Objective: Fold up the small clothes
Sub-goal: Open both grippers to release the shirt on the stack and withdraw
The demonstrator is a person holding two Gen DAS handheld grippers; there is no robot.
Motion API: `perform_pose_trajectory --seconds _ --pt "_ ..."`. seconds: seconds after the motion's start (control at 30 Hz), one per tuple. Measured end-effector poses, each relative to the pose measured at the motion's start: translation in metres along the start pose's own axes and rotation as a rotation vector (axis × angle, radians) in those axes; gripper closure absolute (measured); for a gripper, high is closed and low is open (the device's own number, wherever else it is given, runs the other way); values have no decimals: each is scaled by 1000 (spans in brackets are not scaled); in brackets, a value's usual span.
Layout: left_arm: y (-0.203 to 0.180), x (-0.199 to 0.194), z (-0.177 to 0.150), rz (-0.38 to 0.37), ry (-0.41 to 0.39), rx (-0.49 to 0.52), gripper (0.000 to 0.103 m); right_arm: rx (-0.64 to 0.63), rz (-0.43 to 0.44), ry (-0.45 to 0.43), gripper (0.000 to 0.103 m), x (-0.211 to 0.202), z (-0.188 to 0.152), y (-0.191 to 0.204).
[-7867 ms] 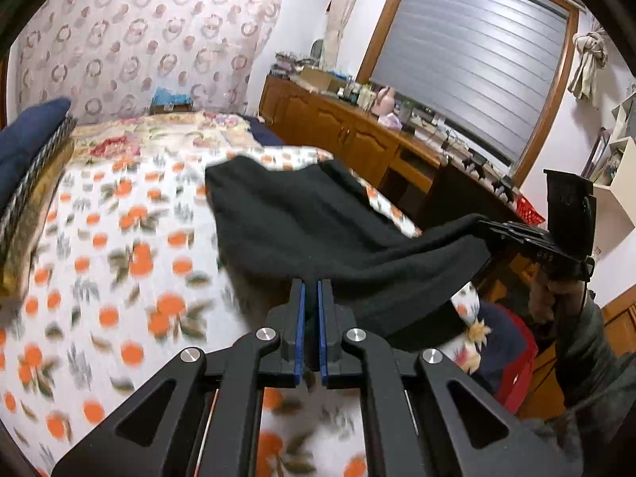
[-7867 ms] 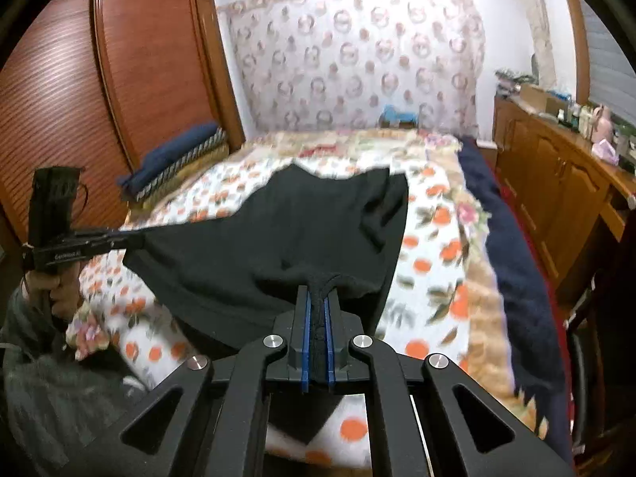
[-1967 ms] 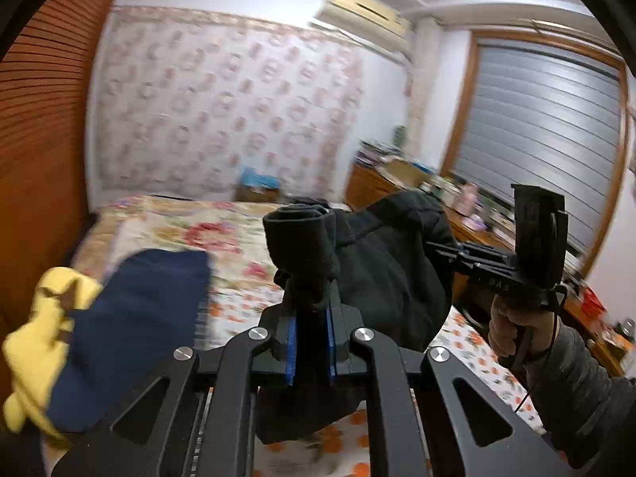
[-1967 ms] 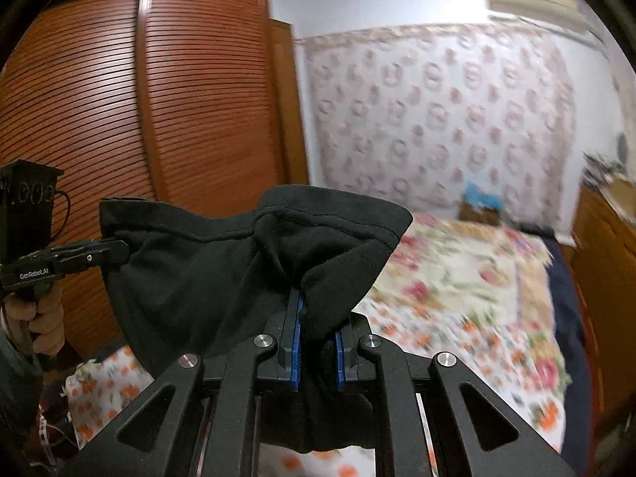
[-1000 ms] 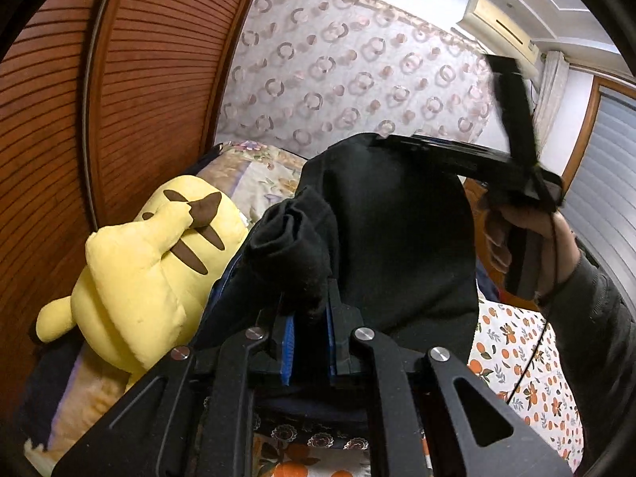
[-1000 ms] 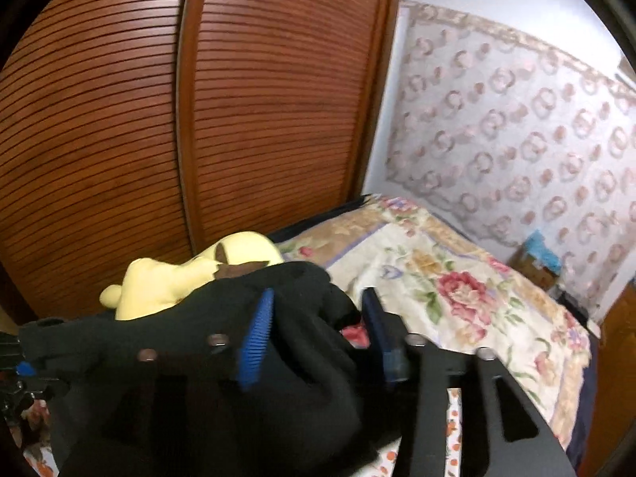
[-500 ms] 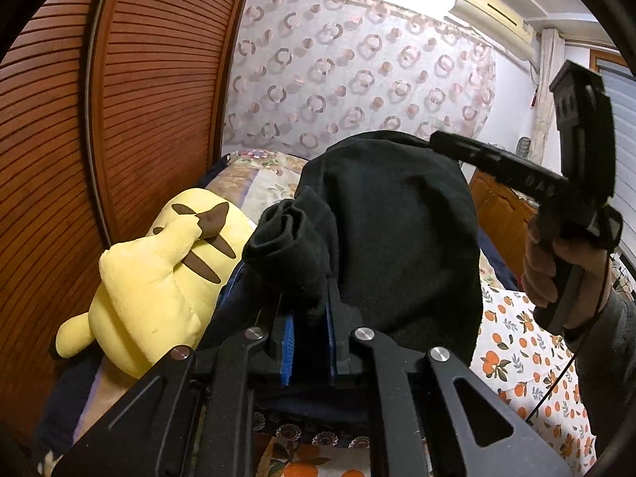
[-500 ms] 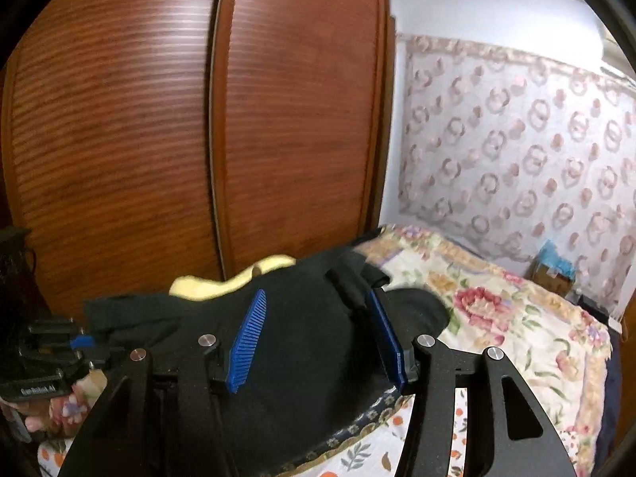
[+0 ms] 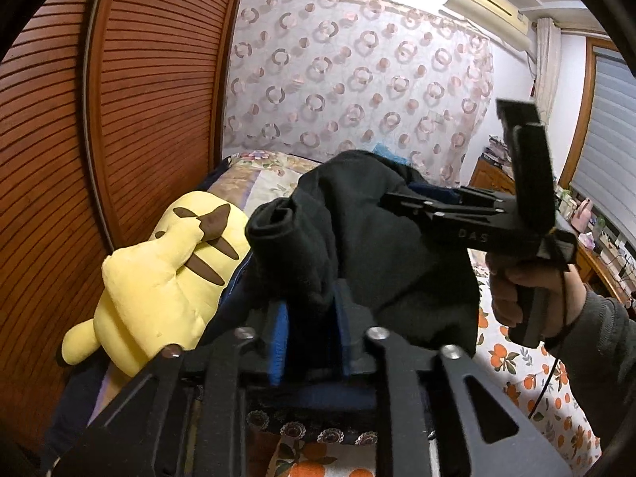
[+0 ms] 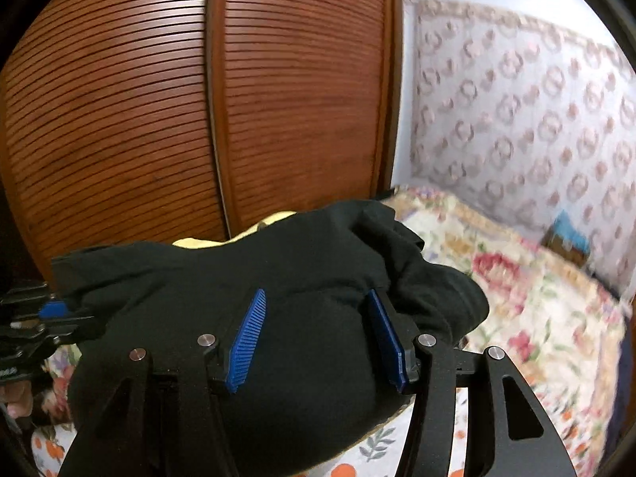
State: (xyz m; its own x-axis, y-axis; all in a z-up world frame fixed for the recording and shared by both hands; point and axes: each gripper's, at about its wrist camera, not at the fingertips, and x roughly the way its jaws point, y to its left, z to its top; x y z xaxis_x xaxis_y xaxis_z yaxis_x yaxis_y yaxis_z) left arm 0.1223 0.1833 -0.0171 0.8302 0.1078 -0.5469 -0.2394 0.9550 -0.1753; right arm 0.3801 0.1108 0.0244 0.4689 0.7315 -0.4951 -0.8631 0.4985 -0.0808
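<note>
Right beside the yellow plush toy (image 9: 159, 274), a black garment (image 9: 381, 254) sits bunched in a thick, soft heap on top of a folded navy cloth (image 9: 330, 393) near the wooden wardrobe (image 9: 119, 99). Its fabric is matte and fleecy, folded over on itself into rounded rolls, with one fat rolled edge curling toward the plush toy and a broader smooth face sloping away from it.

In the left wrist view, the left gripper (image 9: 308, 342) has its blue pads parted a little, with a fold of the black garment lying between them; whether the pads still press on the cloth I cannot tell. The right gripper (image 9: 401, 202) reaches in from the far side of the heap from the plush toy, its tips at the garment's upper edge, held in the person's right hand (image 9: 528, 298).

In the right wrist view, the right gripper (image 10: 318, 338) stands wide open, its blue pads (image 10: 248, 342) well apart, holding nothing, with the garment (image 10: 278, 318) spread under and beyond them. The plush toy (image 10: 238, 236) shows as a yellow sliver behind the heap
</note>
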Motion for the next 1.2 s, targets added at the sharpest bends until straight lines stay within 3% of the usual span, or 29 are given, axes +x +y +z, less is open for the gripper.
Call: perform_pose_trajectory --seconds 0.07,0.1,0.13,0.17,0.23,0.3,0.8,0.93,1.03,1.2 --pt "-2 -8 0 -1 -16 11 53 21 -3 -6 46 1 2 -4" --pt "-3 -11 0 0 -21 17 35 27 -7 -6 46 -1 5 -4" --pt "-4 -15 -1 2 -28 22 29 30 -15 -5 46 -4 5 -4" --pt "-6 -20 -1 3 -42 23 15 28 -25 -3 46 -7 5 -1" --pt "-10 -31 -2 4 -62 33 11 34 -42 -14 45 -20 -2 8" --pt "-17 -41 -3 10 -70 49 0 40 -50 -18 43 -32 -5 15" --pt "-87 -77 -30 -58 -81 143 0 123 -201 -70 34 -197 -89 71" --pt "-114 -82 -35 -88 -81 173 0 178 -280 -74 32 -242 -115 78" --pt "-135 -86 -37 -105 -87 195 0 218 -351 -104 24 -279 -133 85" --pt "-167 -95 -39 -129 -101 229 0 265 -472 -159 23 -337 -159 103"
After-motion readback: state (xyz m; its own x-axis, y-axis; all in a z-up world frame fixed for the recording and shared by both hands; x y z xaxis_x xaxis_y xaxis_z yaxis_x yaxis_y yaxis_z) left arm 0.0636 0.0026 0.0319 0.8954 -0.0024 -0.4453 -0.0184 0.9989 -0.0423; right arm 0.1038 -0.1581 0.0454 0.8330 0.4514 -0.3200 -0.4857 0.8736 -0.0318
